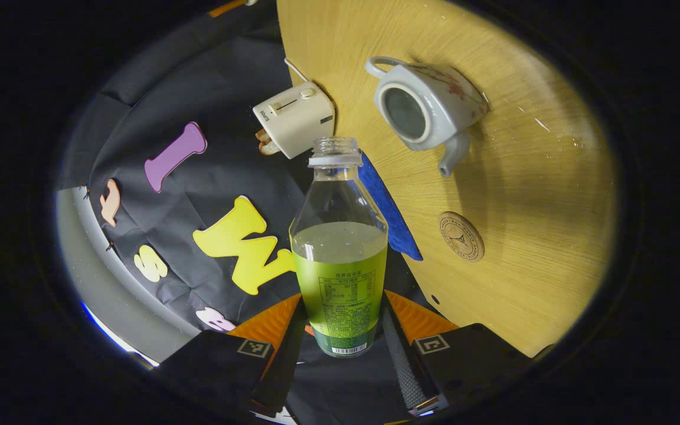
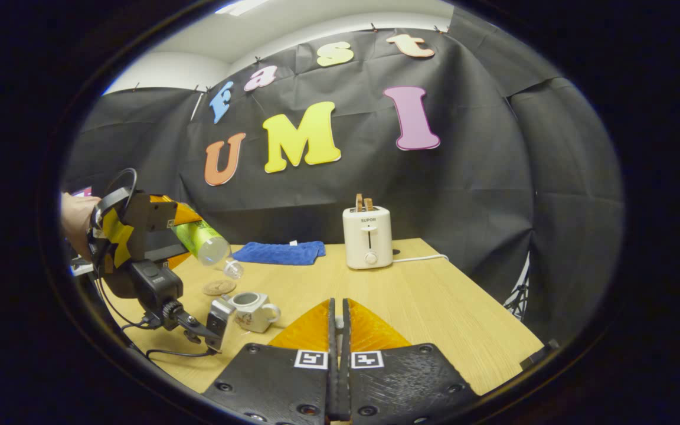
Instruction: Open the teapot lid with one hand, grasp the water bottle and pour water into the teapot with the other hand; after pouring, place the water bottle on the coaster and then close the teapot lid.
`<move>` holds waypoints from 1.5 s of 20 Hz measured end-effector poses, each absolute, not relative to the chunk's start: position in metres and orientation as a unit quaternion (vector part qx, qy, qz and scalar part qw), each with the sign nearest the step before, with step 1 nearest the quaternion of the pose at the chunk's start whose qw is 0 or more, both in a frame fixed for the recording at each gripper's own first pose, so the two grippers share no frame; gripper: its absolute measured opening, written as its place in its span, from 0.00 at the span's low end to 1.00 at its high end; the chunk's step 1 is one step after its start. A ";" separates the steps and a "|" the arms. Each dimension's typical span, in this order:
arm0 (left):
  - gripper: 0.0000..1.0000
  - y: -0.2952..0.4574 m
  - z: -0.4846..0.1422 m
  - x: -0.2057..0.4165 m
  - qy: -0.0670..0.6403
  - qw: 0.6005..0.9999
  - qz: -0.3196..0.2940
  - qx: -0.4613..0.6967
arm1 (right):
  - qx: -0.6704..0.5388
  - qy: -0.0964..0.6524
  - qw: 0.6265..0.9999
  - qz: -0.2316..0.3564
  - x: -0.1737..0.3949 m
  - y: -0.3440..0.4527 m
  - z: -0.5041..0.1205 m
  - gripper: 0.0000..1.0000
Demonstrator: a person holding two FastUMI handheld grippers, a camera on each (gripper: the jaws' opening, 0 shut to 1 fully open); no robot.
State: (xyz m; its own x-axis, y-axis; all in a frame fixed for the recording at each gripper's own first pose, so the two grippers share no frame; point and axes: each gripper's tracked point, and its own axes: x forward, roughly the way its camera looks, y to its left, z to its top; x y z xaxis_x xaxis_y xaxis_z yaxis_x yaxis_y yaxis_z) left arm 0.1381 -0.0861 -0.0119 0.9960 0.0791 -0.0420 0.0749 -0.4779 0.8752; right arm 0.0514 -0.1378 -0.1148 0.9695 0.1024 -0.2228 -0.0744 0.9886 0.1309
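— While the left gripper (image 1: 340, 330) clamped both fingers on the bottle (image 1: 340, 248), where was the teapot (image 1: 425, 109)?
— At one o'clock on the table (image 1: 529, 195), lid off, coaster (image 1: 461, 236) beside. The right gripper (image 2: 338, 354) was closed, empty.

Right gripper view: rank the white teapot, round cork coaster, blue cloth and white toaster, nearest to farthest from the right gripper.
1. White teapot, lidless, near left.
2. Round cork coaster, just behind it.
3. White toaster and blue cloth, at the table's back; too close to call.
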 end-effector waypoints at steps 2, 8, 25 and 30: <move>0.73 -0.083 -0.011 0.136 0.044 0.548 -0.001 0.835 | 0.064 0.117 0.990 0.043 0.052 -0.137 -0.114 0.00; 0.73 -0.055 -0.014 0.121 0.067 0.694 -0.015 0.717 | 0.063 0.114 0.991 0.042 0.049 -0.128 -0.104 0.00; 0.74 0.001 -0.032 0.089 0.091 0.989 -0.027 0.113 | 0.032 0.094 0.993 0.069 0.045 -0.077 -0.075 0.00; 0.75 0.007 -0.025 0.112 0.084 0.995 -0.025 0.050 | 0.038 0.098 0.992 0.073 0.049 -0.071 -0.079 0.00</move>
